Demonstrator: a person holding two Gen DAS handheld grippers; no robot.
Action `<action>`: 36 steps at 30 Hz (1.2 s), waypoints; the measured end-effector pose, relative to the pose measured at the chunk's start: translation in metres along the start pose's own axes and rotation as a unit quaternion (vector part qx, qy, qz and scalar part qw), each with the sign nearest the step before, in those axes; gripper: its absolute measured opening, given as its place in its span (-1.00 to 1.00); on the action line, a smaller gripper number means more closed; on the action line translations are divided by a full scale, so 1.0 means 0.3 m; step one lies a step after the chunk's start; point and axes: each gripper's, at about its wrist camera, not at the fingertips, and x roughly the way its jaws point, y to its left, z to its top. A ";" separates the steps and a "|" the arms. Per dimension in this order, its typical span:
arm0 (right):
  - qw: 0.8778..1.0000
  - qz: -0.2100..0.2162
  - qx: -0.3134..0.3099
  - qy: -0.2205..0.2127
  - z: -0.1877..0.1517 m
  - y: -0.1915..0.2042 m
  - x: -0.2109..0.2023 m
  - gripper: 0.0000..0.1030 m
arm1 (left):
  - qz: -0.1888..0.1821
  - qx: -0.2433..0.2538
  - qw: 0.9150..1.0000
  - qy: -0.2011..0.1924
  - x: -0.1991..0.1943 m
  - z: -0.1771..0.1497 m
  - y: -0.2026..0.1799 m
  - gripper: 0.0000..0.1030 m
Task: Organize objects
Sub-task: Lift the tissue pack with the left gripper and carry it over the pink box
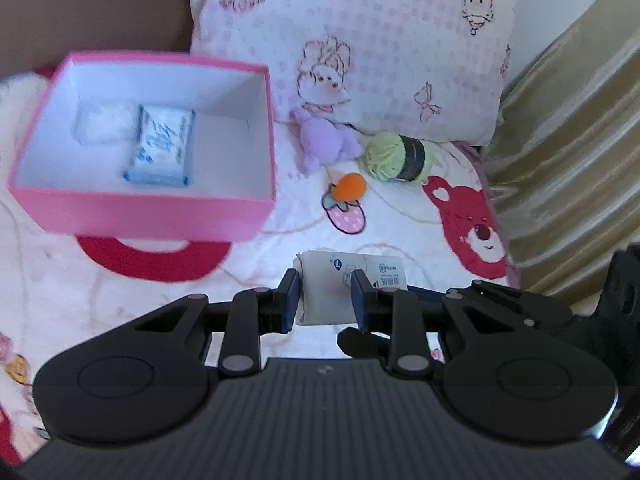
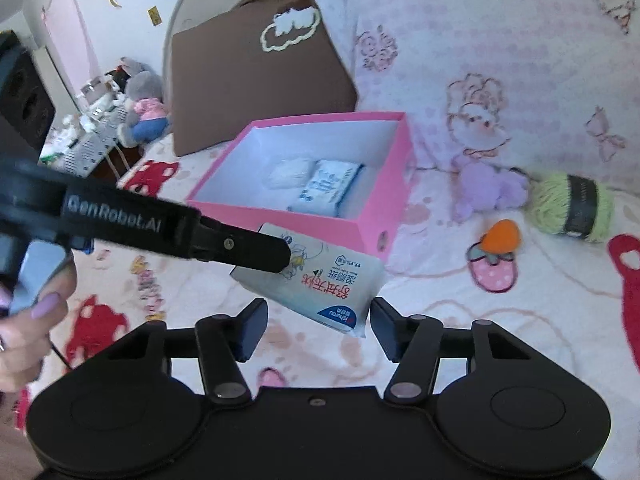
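The left gripper (image 1: 325, 296) clamps a tissue pack (image 1: 320, 288) at lower centre, clear of the pink box (image 1: 140, 212) rim, while the right gripper (image 2: 318, 330) gapes empty.

Home bedroom; cartoon-print bedsheet (image 1: 400, 216); pink pillow (image 1: 360, 48); plush toys (image 2: 144, 112) on side table

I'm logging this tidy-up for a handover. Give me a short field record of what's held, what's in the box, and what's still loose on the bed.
left gripper: shut on wipes pack, lifted off the bed
right gripper: open, just beside the pack's lower end, not touching
pink box: open, holds a blue-print packet and a white bundle
loose on bed: purple plush, green yarn, orange toy
behind: pillow
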 end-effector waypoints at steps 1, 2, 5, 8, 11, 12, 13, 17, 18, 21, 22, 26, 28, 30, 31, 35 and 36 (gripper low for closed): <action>1.000 0.003 0.002 0.000 0.008 0.007 -0.003 0.18 | 0.004 0.005 1.000 -0.001 -0.014 0.004 -0.005 -0.49; 1.000 0.002 -0.002 -0.001 0.015 0.017 -0.006 0.17 | 0.005 0.006 1.000 -0.001 -0.029 0.009 -0.007 -0.49; 1.000 0.009 -0.009 -0.004 0.036 0.038 -0.014 0.07 | 0.011 0.012 1.000 -0.006 -0.073 0.029 -0.004 -0.49; 1.000 0.028 0.008 -0.003 0.060 0.041 -0.018 -0.02 | 0.015 0.013 1.000 -0.004 -0.111 0.059 0.009 -0.49; 0.999 0.051 0.020 -0.005 0.089 0.046 -0.020 -0.06 | 0.016 0.013 1.000 -0.001 -0.148 0.088 0.027 -0.49; 0.998 0.056 0.019 -0.007 0.101 0.054 -0.020 -0.06 | 0.020 0.014 1.000 0.001 -0.161 0.099 0.034 -0.49; 0.998 0.059 0.016 -0.010 0.112 0.063 -0.018 -0.06 | 0.024 0.016 1.000 0.005 -0.171 0.111 0.039 -0.49; 0.997 0.080 0.014 -0.010 0.170 0.100 0.003 -0.06 | 0.047 -0.004 0.999 0.021 -0.211 0.170 0.072 -0.49; 0.996 0.084 0.018 -0.010 0.184 0.107 0.011 -0.06 | 0.053 -0.005 0.998 0.017 -0.224 0.185 0.074 -0.49; 0.996 0.090 0.015 -0.018 0.227 0.126 0.028 -0.06 | 0.071 0.008 0.997 0.008 -0.245 0.211 0.078 -0.47; 0.996 0.091 0.013 -0.019 0.241 0.132 0.035 -0.06 | 0.075 0.010 0.997 0.004 -0.247 0.217 0.086 -0.47; 0.995 0.097 0.014 -0.017 0.296 0.141 0.088 -0.06 | 0.080 -0.003 0.997 -0.002 -0.228 0.244 0.149 -0.46; 0.995 0.099 0.010 -0.012 0.319 0.151 0.124 -0.06 | 0.085 -0.006 0.996 0.002 -0.211 0.260 0.190 -0.45; 0.995 0.103 0.001 -0.010 0.342 0.163 0.160 -0.06 | 0.088 -0.010 0.996 0.003 -0.199 0.280 0.230 -0.45; 0.995 0.104 -0.004 -0.006 0.356 0.174 0.180 -0.06 | 0.089 -0.014 0.996 0.004 -0.191 0.294 0.249 -0.45; 0.994 0.105 -0.020 0.009 0.407 0.196 0.252 -0.06 | 0.095 -0.030 0.995 0.009 -0.161 0.341 0.329 -0.44; 0.994 0.104 -0.024 0.012 0.419 0.200 0.275 -0.06 | 0.096 -0.031 0.995 0.011 -0.150 0.351 0.347 -0.44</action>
